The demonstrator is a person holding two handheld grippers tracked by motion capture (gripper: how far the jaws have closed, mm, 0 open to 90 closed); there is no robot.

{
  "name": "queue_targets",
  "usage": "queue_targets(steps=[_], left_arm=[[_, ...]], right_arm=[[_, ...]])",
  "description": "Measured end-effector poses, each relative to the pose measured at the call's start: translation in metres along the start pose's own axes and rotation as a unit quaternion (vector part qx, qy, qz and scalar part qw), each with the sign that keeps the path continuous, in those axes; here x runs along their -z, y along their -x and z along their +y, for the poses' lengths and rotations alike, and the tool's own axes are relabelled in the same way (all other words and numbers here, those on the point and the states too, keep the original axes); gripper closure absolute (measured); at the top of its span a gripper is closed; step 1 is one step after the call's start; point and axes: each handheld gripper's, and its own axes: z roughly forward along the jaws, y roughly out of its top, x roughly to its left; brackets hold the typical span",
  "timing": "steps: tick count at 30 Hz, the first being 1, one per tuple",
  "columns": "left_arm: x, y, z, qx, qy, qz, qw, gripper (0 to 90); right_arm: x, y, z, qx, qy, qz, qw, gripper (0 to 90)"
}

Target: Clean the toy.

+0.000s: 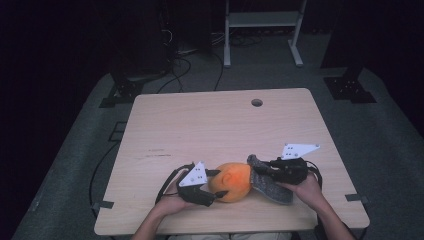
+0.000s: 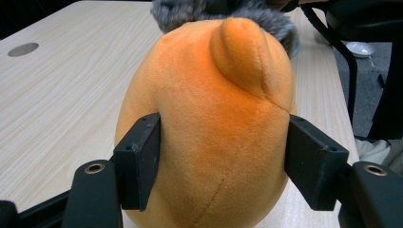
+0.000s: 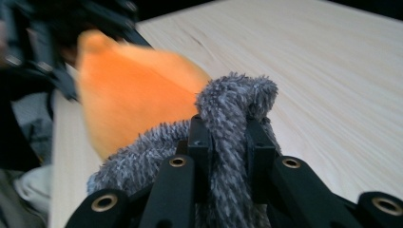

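Observation:
An orange plush toy [image 1: 233,181] lies near the front edge of the wooden table [image 1: 215,125], with a fuzzy grey fabric piece [image 1: 270,186] against its right side. My left gripper [image 1: 214,184] is shut on the orange plush [image 2: 214,128], one pad pressing into each flank. My right gripper [image 1: 259,169] is shut on a fold of the grey fabric [image 3: 228,137], which bunches up between the jaws. The orange plush [image 3: 133,99] lies just beyond it, blurred.
A round cable hole [image 1: 256,102] is in the table's far side. A white metal frame [image 1: 262,25] and cables stand on the dark floor behind. A person's forearms come in from the bottom edge.

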Motion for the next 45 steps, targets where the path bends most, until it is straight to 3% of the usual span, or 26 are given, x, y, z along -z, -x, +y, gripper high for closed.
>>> queue_targets(steps=[3,7,10,16,19,22,25,30,33,36,38,42,44,45], left_arm=[[0.0,-0.001,0.0,0.005,0.003,-0.001,1.0,33.6],[0.001,-0.002,0.0,0.008,0.003,0.001,1.0,33.6],[0.0,-0.004,0.0,0.013,0.005,-0.001,0.9999,33.6],[-0.004,-0.005,0.003,0.021,0.006,0.001,0.9998,33.6],[-0.003,-0.005,0.005,0.032,0.009,-0.001,0.9995,25.7],[-0.007,-0.009,0.004,0.045,-0.018,0.016,0.9987,15.8],[-0.015,-0.013,0.001,0.07,-0.027,0.013,0.9971,16.3],[-0.015,-0.005,0.008,0.037,-0.015,0.026,0.9988,36.7],[-0.008,-0.001,0.014,0.026,-0.004,0.039,0.9989,41.8],[-0.002,-0.002,0.016,0.029,0.002,0.043,0.9986,42.0],[-0.005,-0.001,0.016,0.029,-0.001,0.048,0.9984,42.0],[-0.008,0.002,0.018,0.024,-0.007,0.049,0.9985,39.7],[-0.009,0.0,0.018,0.032,-0.003,0.048,0.9983,32.2],[-0.01,-0.003,0.017,0.045,0.0,0.045,0.9979,26.0]], right_arm=[[-0.001,-0.008,0.006,0.012,0.016,0.017,0.9997,76.3],[-0.006,-0.005,0.004,0.013,-0.002,0.008,0.9999,76.4],[-0.004,-0.008,0.004,0.01,0.005,0.014,0.9999,76.4],[-0.01,-0.028,0.017,0.035,0.032,0.056,0.9973,76.3],[-0.013,-0.025,0.016,0.035,0.026,0.049,0.9979,76.4],[-0.009,-0.015,0.012,0.018,0.025,0.024,0.9992,76.3],[-0.005,-0.015,0.012,0.014,0.03,0.026,0.9991,76.3],[-0.007,-0.032,0.023,0.035,0.064,0.051,0.9961,76.3],[-0.007,-0.034,0.026,0.046,0.066,0.041,0.996,76.4],[-0.005,-0.023,0.019,0.028,0.047,0.016,0.9984,76.5],[-0.006,-0.019,0.016,0.017,0.043,0.015,0.9988,76.5],[-0.007,-0.031,0.023,0.038,0.057,0.026,0.9973,76.5],[-0.009,-0.031,0.023,0.046,0.046,0.021,0.9976,76.5],[-0.01,-0.029,0.021,0.042,0.041,0.017,0.9981,76.5]])
